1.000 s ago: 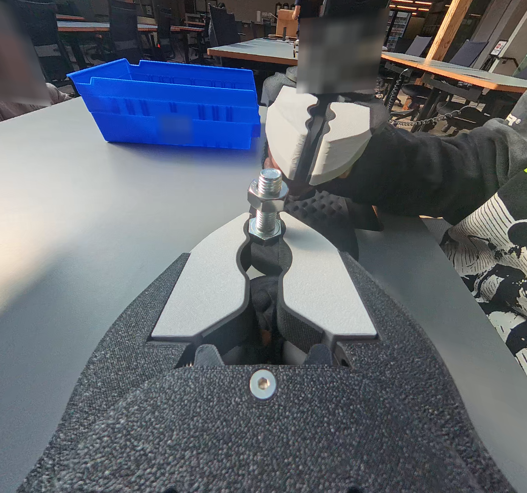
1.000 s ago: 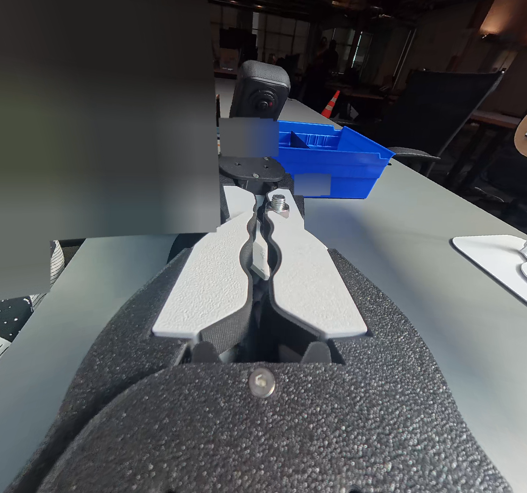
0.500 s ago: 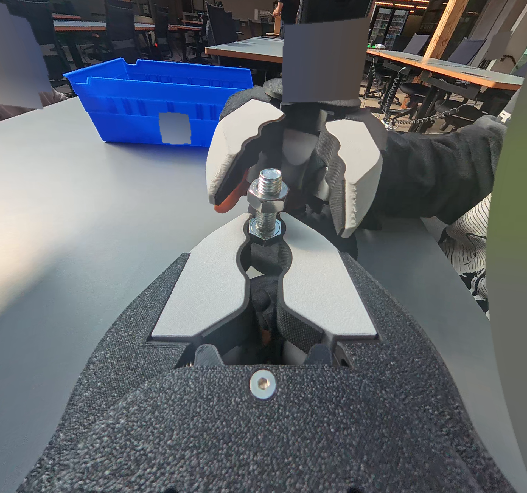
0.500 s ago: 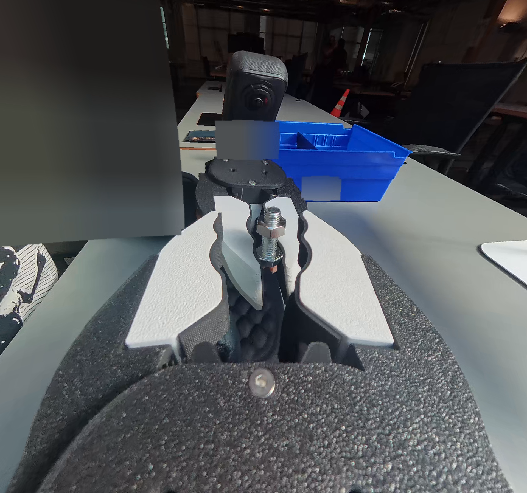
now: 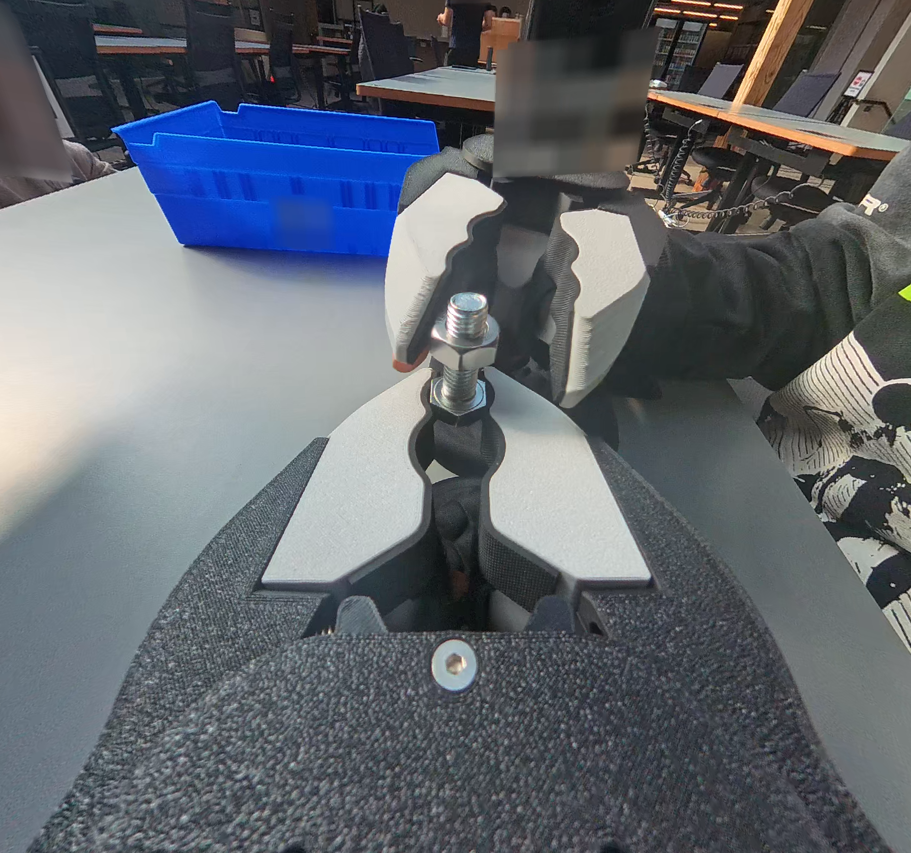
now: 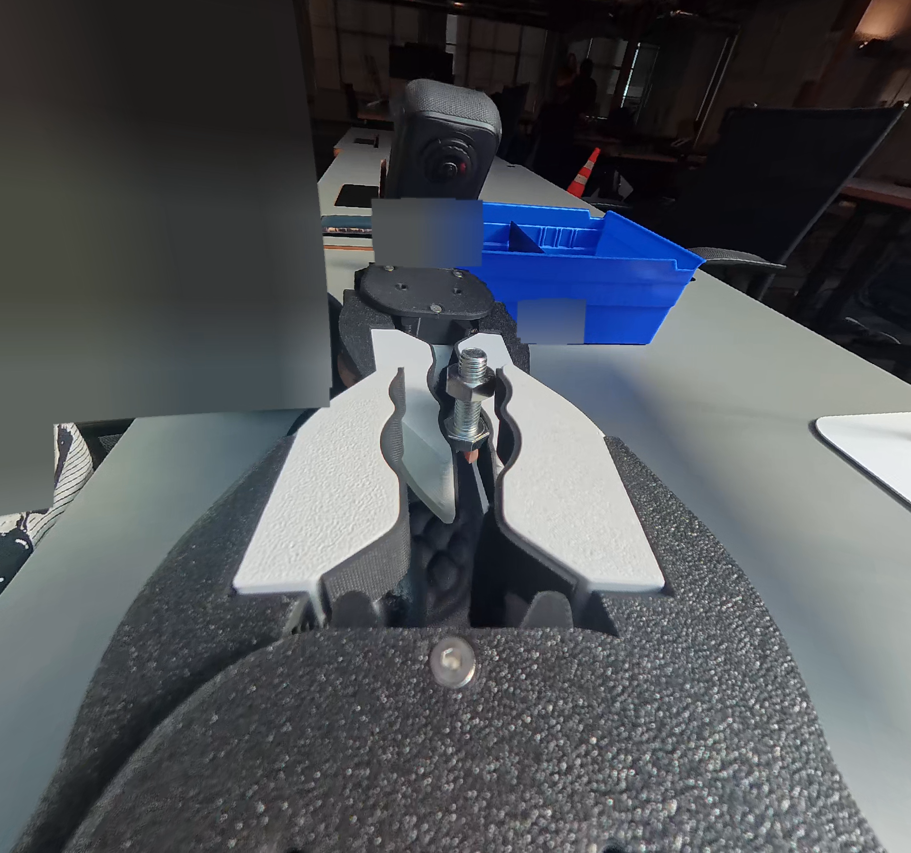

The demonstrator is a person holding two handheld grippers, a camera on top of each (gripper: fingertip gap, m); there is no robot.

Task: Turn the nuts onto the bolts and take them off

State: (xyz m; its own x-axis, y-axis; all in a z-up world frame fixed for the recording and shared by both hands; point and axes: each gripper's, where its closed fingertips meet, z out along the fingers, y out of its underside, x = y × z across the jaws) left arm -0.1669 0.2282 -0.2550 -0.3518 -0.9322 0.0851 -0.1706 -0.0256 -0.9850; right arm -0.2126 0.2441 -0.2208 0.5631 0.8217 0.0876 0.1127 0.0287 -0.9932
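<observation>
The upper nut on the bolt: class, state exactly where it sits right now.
The upper nut sits partway up the upright bolt, whose base the left gripper clamps, between the right gripper's open fingers.

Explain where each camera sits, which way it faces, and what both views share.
Left wrist view: sits on the left gripper, looks along its fingers at the upright bolt it clamps; the right gripper, open, and a black sleeve show beyond.
Right wrist view: sits on the right gripper, faces the opposite way; the left gripper and its camera show.
Both share the bolt, its nut, the blue bin and grey table.
</observation>
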